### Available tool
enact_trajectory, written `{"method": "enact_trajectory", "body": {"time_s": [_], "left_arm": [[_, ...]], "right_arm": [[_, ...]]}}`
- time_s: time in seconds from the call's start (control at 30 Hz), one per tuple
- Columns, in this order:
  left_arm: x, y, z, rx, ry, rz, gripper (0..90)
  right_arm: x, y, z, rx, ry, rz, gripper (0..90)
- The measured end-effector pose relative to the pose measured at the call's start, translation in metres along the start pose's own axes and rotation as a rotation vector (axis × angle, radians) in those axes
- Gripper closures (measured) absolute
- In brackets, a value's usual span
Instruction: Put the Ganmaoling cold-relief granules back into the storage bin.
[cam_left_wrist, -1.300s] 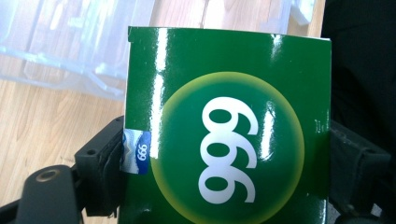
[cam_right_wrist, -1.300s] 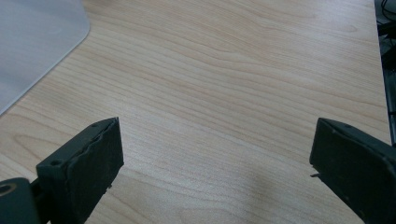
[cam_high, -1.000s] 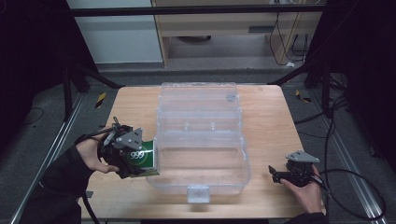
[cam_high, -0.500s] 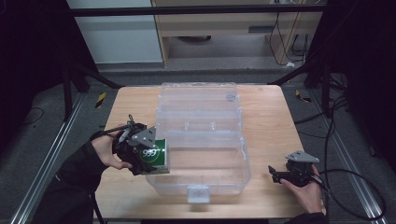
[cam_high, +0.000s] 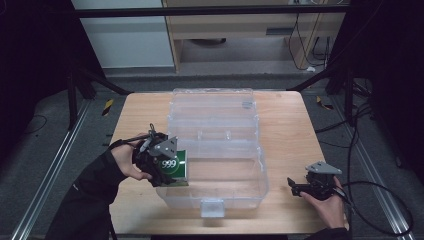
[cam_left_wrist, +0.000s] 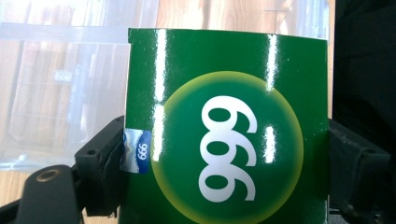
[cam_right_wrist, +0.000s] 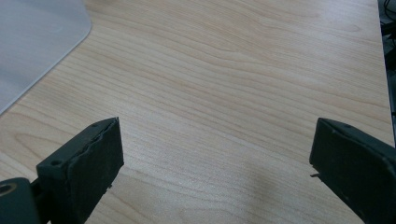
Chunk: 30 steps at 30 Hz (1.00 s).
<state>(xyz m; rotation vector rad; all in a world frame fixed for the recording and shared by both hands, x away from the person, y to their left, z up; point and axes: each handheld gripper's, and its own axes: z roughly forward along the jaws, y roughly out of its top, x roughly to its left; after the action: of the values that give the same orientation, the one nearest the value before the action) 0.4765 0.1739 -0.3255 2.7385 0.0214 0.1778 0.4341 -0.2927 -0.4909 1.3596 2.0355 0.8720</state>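
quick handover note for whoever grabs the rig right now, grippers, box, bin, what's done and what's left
Left gripper: shut on the green 999 box, held at the left wall of the clear plastic bin, near its front left corner.
Right gripper: open, holding nothing, low over the wooden table to the right of the bin.
Done: box picked up and brought to the bin.
Left: box not yet released; likely lower it inside the open bin, open the jaws, then perhaps close the lid.

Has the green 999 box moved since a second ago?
Yes. The green 999 box, held by the left gripper, has moved right toward the clear plastic case.
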Motion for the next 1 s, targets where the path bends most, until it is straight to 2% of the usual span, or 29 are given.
{"method": "enact_trajectory", "body": {"time_s": [0.57, 1.0], "left_arm": [[0.002, -0.001, 0.028, 0.012, -0.038, 0.001, 14.7], [0.000, -0.008, 0.045, 0.013, -0.052, -0.010, 14.7]], "right_arm": [[0.000, 0.000, 0.001, 0.004, 0.004, -0.008, 3.2], [0.001, -0.001, 0.002, 0.009, 0.003, -0.014, 3.2]]}}
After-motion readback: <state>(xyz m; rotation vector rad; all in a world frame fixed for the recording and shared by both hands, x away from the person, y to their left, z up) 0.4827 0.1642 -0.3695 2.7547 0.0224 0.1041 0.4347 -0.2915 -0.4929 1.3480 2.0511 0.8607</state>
